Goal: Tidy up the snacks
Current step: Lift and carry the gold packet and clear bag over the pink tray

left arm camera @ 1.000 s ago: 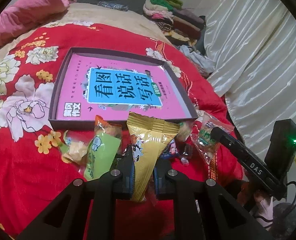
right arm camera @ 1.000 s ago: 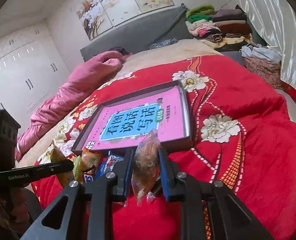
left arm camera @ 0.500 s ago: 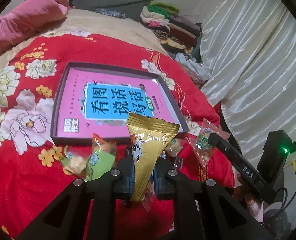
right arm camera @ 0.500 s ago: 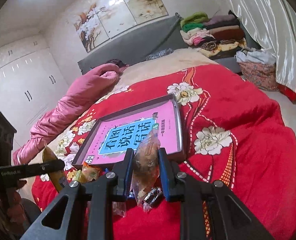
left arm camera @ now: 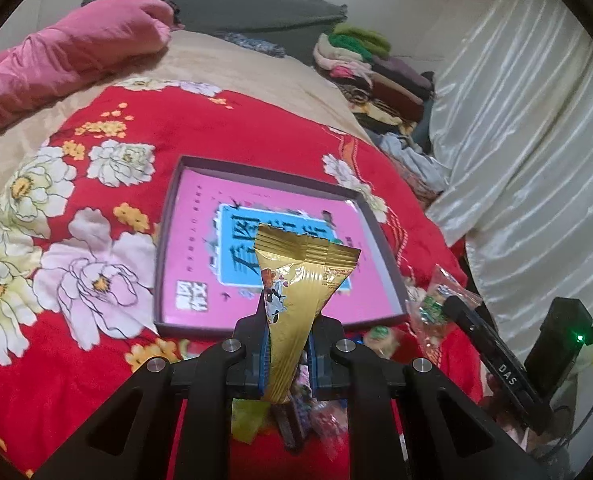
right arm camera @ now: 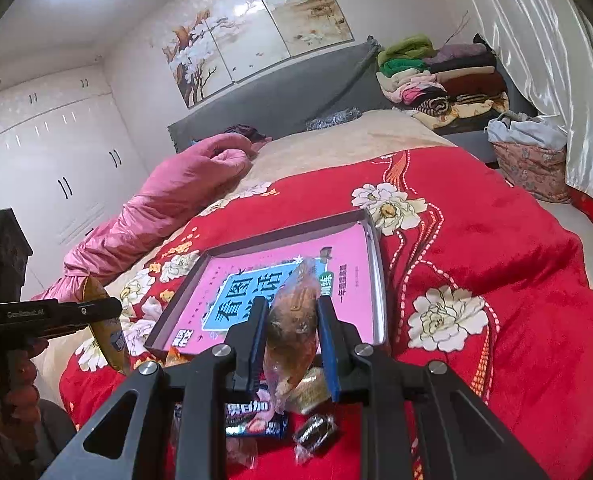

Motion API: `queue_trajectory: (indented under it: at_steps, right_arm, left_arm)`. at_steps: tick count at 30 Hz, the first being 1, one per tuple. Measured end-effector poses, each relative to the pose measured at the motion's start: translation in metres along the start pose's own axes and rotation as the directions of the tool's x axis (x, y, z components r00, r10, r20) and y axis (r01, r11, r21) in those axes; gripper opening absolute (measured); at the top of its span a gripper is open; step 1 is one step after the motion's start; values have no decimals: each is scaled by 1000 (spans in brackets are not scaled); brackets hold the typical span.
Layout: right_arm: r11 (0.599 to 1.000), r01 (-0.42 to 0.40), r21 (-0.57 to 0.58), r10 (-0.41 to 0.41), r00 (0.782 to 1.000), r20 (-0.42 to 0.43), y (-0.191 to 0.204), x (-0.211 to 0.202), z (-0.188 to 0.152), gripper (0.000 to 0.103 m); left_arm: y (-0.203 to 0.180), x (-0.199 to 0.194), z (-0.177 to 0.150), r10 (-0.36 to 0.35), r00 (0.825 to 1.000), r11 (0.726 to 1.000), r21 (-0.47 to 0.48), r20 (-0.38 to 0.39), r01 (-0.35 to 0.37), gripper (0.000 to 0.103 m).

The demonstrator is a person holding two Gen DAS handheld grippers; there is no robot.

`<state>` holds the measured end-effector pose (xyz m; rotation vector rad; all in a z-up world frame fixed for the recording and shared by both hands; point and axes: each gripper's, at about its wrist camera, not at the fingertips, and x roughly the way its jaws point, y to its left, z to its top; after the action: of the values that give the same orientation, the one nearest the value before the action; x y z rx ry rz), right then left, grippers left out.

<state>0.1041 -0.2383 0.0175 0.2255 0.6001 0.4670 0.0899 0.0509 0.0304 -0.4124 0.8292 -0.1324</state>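
Observation:
My left gripper is shut on a gold foil snack packet, held upright above the near edge of a dark shallow tray lined with a pink and blue printed sheet. My right gripper is shut on a clear packet with a brown snack, raised over the tray's near right side. In the right wrist view the left gripper shows at the far left with the gold packet. Loose snacks lie on the red bedspread below both grippers, among them a dark blue packet and a small dark wrapped sweet.
The tray lies on a red flowered bedspread on a bed. A pink quilt is bunched at the far left. Folded clothes are stacked by the headboard, a white curtain hangs on the right, and a person's hand holds the left gripper.
Both grippers have risen with their packets; the tray and loose snacks now sit lower and farther in each view. The left one lifted more, its gold packet now overlapping the tray.

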Motion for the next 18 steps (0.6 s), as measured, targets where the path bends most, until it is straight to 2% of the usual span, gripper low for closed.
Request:
queue_trajectory:
  at_steps: [18]
  right_arm:
    - [1000,2,-17,-2,1000,-9,-9,32,8,25]
  left_arm:
    - [17,27,28,56,998,998,-45,42,-54,14]
